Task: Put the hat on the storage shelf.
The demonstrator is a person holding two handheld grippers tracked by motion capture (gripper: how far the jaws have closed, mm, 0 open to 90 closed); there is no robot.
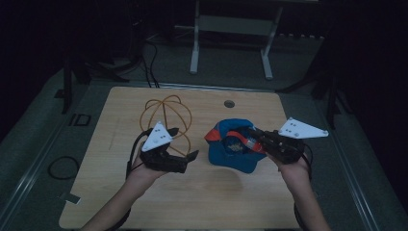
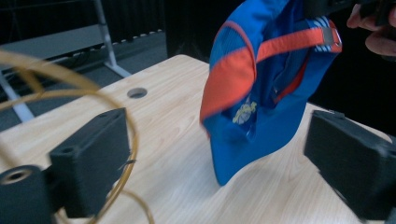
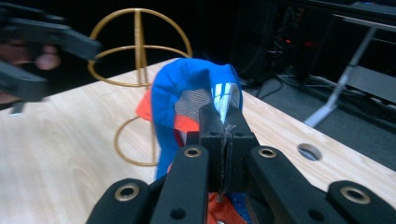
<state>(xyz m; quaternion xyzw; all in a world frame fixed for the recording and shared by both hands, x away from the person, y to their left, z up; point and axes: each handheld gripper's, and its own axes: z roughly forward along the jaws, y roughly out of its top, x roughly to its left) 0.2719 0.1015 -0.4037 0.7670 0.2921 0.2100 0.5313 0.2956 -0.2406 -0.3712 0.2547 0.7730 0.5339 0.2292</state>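
From the high view, a blue cap [image 1: 234, 147] with orange trim sits right of centre on the counter [image 1: 192, 202], partly lifted by the right tongs [image 1: 258, 139], which come in from the right and pinch its back edge. The left tongs [image 1: 185, 143] hover beside a gold wire stand [image 1: 166, 120], jaws spread, holding nothing.

The left gripper view looks between its own two wide-apart jaws at the cap [image 2: 261, 93], which hangs from its orange strap [image 2: 299, 42] with the lower edge just resting on the counter [image 2: 177, 140]. The wire stand [image 2: 126, 154] curves past the near jaw.

In the right gripper view, the right tongs [image 3: 226, 126] are pressed together on a fold of the cap [image 3: 187, 88] at its rear band; the stand [image 3: 137, 51] is behind it.

The cap looks light and soft, and it sags and folds where pinched, so it likely swings when carried. The fabric is not slippery or fragile. The strap or the stiffer brim seems the surest hold; a second grip at the brim would probably keep the crown open enough to settle over the stand.
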